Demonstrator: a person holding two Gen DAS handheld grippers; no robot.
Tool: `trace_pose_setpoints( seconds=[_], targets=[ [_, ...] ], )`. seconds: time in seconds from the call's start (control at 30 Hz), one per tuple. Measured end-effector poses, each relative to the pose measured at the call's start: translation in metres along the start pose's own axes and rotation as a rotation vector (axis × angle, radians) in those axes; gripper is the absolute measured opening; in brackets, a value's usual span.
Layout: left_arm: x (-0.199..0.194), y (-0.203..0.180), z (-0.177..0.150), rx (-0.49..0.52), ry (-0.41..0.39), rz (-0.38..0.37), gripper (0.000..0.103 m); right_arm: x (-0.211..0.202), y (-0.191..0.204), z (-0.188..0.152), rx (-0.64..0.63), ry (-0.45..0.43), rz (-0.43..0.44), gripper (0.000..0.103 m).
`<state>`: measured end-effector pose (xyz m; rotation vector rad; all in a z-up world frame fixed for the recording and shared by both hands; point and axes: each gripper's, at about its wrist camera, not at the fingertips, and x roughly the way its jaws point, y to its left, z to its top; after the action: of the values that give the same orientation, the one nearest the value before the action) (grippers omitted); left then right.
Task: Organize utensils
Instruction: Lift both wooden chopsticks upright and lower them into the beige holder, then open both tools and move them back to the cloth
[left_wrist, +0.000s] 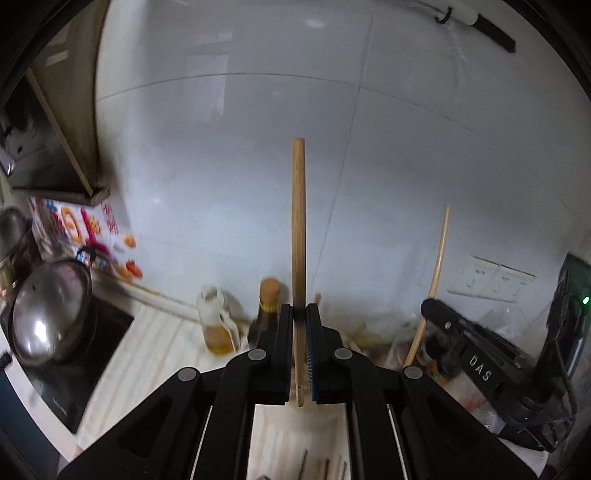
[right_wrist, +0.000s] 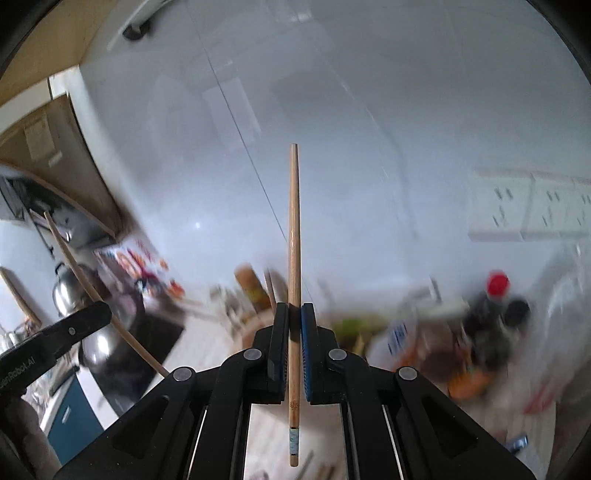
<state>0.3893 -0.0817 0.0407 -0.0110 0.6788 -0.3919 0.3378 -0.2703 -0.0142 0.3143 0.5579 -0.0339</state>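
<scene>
Left tongs (left_wrist: 300, 314): clamped tight on a wooden chopstick (left_wrist: 298, 229). The stick runs straight out between the pads and stands up against the white tiled wall (left_wrist: 221, 147); its near end pokes out behind the pads.

Right tongs (right_wrist: 294, 314): likewise closed on a second chopstick (right_wrist: 294, 240), round-tipped, with a pale patterned band near its rear end. It too stands clear of the bench.

Each view catches the other tool. Left view: the right tongs at far right with their stick slanting upward. Right view: the left tongs at lower left, stick angled up and left.

Further out, left view: oil bottle (left_wrist: 216, 321) and a dark bottle with a cork-coloured cap (left_wrist: 266, 310) at the back of the pale bench (left_wrist: 155, 354), against the wall. Steel pot with lid (left_wrist: 51, 310) on a black cooktop (left_wrist: 92, 354) at left. Wall sockets (left_wrist: 491, 280) at right.

Right view: red-capped dark bottle (right_wrist: 495, 306) amid blurred clutter at right; details unreadable. A few utensils lie on the bench below both tools, mostly hidden.
</scene>
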Motion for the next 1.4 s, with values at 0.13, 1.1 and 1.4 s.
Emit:
trace_pose_setpoints(
  seconds=[0.13, 1.1, 1.4],
  targets=[
    [0.03, 0.006, 0.014, 0.003, 0.018, 0.011, 0.004, 0.025, 0.006, 0.034, 0.012, -0.058, 0.003, 0.006],
    [0.088, 0.041, 0.001, -0.102, 0.073, 0.122, 0.084, 0.12, 0.011, 0.023, -0.07, -0.018, -0.019, 0.038],
    [0.052, 0.043, -0.046, -0.064, 0.067, 0.195, 0.103, 0.058, -0.007, 0.007, -0.046, 0.01, -0.098, 0.081]
  ],
)
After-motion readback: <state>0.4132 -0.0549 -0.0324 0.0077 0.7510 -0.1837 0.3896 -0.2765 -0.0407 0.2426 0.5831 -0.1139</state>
